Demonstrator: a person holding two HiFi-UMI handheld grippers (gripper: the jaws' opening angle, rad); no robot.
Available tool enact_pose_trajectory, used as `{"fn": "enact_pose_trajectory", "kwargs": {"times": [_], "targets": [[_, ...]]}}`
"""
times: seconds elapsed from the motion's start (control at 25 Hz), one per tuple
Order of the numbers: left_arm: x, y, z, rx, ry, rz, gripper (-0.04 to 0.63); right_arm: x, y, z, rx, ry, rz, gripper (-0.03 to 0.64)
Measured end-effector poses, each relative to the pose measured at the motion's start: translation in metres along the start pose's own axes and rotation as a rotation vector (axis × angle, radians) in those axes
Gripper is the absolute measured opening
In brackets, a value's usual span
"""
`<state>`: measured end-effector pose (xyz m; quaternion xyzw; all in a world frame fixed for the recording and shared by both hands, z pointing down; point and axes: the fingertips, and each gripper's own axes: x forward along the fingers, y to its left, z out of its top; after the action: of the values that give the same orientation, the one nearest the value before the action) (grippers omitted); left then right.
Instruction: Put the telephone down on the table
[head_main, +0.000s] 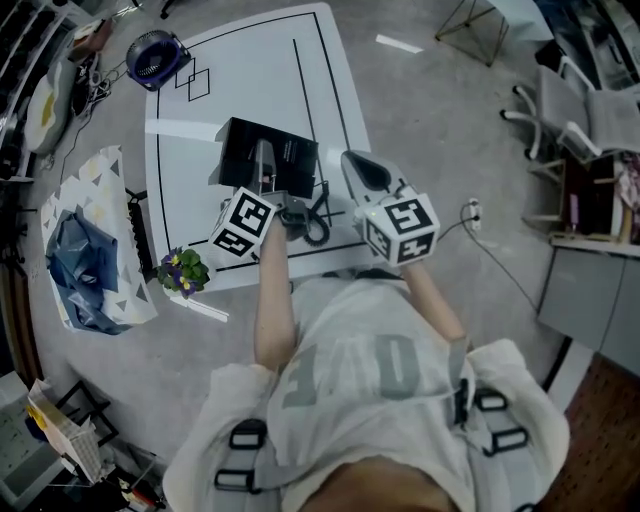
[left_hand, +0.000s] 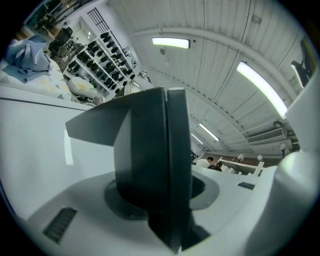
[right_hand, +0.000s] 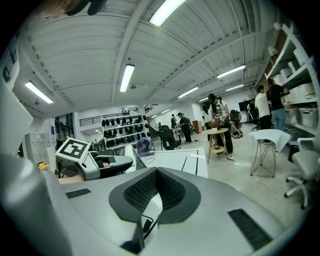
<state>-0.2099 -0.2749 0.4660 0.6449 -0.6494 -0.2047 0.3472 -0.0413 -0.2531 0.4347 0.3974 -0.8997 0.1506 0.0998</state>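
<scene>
While the left tool (head_main: 287, 208) clamps it — telephone (left_hand: 150, 160) stands upright.

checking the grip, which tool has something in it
The left tool: its jaws clamp the black telephone. The right tool is shut on nothing.

Table (head_main: 250, 90): mid-floor, running away from the person.
Telephone (head_main: 292, 150): on the middle of the table.
Cord (head_main: 316, 226): on the table, at the telephone's near right side.
Left claw (head_main: 264, 166): at the telephone's left part, the telephone between its jaws.
Right claw (head_main: 363, 170): just right of the telephone, over the table's right edge.
Potted plant (head_main: 183, 270): at the table's near left corner.
Fan (head_main: 155, 57): on the floor, off the table's far left corner.
Chairs (head_main: 580, 110): far right, well apart from the table.
</scene>
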Motion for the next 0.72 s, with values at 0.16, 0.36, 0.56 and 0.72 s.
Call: {"fn": "enact_pose_trajectory", "kwargs": {"times": [0.16,0.36,0.56,0.72], "targets": [[0.016,0.013,-0.01,-0.017,0.018,0.026,0.166,-0.001,-0.007,-0.009,0.013,0.024,-0.022,0.008],[0.028,0.03,-0.021,-0.056,0.033,0.056,0.166,-0.002,-0.016,-0.018,0.033,0.044,-0.045,0.008],[0.031,0.045,-0.03,-0.097,0.041,0.09,0.166,-0.004,-0.018,-0.025,0.042,0.064,-0.053,0.008],[0.032,0.054,-0.032,-0.129,0.039,0.111,0.166,-0.006,-0.02,-0.031,0.048,0.078,-0.056,0.008]]}}
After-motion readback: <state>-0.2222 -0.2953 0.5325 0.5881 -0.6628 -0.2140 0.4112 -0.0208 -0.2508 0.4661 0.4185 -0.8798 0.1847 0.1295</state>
